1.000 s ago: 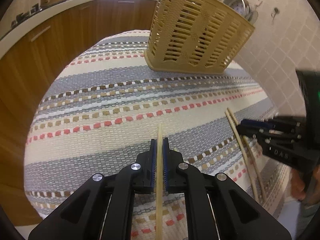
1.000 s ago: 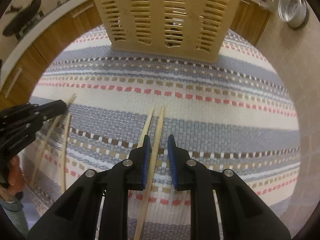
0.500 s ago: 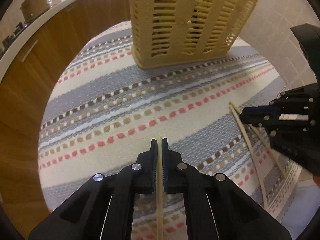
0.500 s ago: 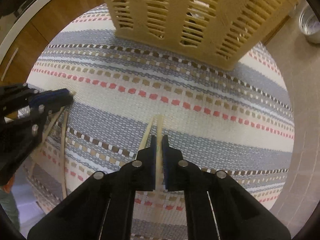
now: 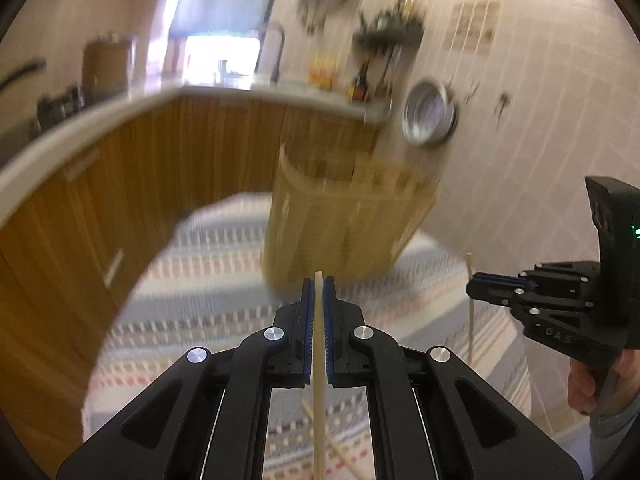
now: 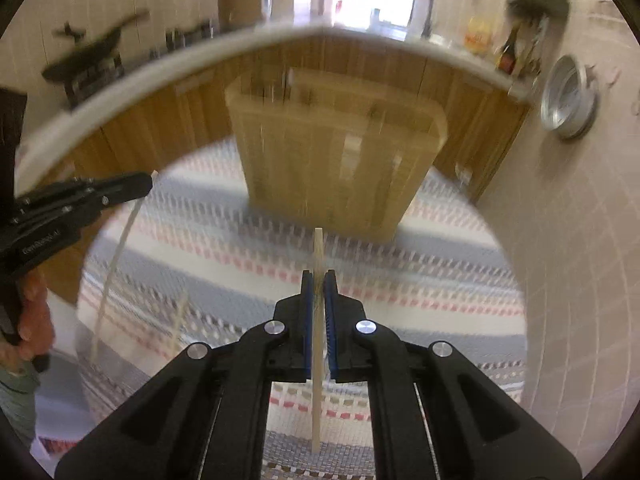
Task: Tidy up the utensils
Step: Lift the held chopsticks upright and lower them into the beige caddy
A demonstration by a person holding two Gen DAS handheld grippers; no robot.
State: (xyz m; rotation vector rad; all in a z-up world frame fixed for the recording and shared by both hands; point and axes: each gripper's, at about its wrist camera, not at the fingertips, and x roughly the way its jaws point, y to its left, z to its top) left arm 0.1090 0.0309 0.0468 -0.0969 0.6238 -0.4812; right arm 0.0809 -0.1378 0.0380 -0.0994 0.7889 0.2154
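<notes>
My left gripper (image 5: 319,280) is shut on a wooden chopstick (image 5: 319,380) and holds it lifted above the striped mat (image 5: 192,300). My right gripper (image 6: 319,276) is shut on another wooden chopstick (image 6: 317,344), also lifted. The tan slotted utensil basket (image 5: 344,220) stands upright on the mat ahead of both grippers; it also shows in the right wrist view (image 6: 336,160). The right gripper appears at the right of the left wrist view (image 5: 476,284), and the left gripper at the left of the right wrist view (image 6: 146,182). Both views are motion-blurred.
More chopsticks lie on the mat, one below the left gripper (image 5: 332,444) and one in the right wrist view (image 6: 178,320). Wooden cabinets with a white counter (image 6: 160,68) curve behind. A tiled wall (image 5: 520,140) with a hanging metal pan (image 5: 428,114) is at right.
Both grippers have risen and tilted up from the mat, each carrying its chopstick. The right gripper shut on its chopstick. The basket now sits lower in view.
</notes>
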